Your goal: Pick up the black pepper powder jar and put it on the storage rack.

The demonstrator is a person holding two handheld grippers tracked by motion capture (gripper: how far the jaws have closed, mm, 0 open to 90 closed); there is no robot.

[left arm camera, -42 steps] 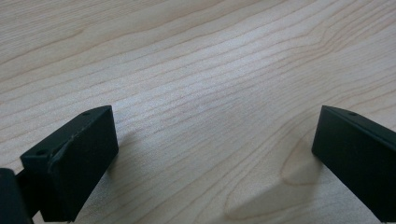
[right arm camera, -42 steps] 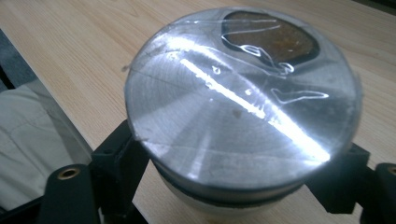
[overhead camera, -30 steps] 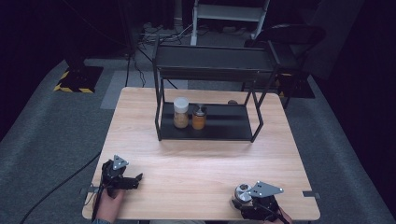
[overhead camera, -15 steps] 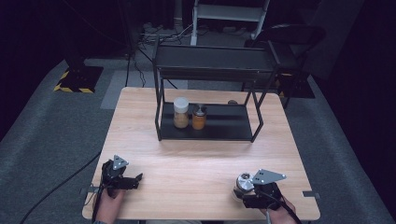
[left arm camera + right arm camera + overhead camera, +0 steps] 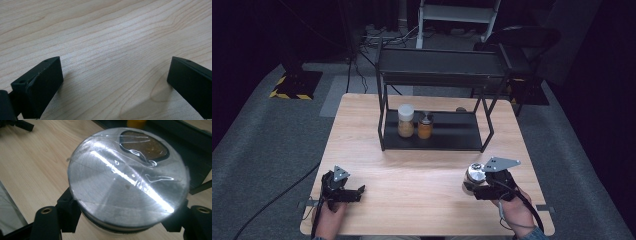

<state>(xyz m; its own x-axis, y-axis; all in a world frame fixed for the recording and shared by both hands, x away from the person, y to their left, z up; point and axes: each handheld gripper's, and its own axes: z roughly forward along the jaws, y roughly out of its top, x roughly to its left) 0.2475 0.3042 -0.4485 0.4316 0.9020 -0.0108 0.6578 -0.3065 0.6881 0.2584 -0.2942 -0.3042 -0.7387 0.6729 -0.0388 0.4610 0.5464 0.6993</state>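
Right tongs (image 5: 473,186): gripping a silver-lidded jar (image 5: 474,175), jaws pressing on both its sides, sitting at five o'clock on the bench (image 5: 422,175)
Jar lid (image 5: 127,177): facing the right gripper view, shining under clear tape
Left tongs (image 5: 353,192): resting at seven o'clock, jaws (image 5: 37,85) standing wide apart over bare wood, holding nothing
Rack (image 5: 437,131): standing at twelve o'clock, carrying a white-capped jar (image 5: 405,120) just beside a smaller amber jar (image 5: 425,125)

Two jars (image 5: 405,120) side by side on the rack's (image 5: 437,135) lower shelf, at the table's (image 5: 412,170) far middle.
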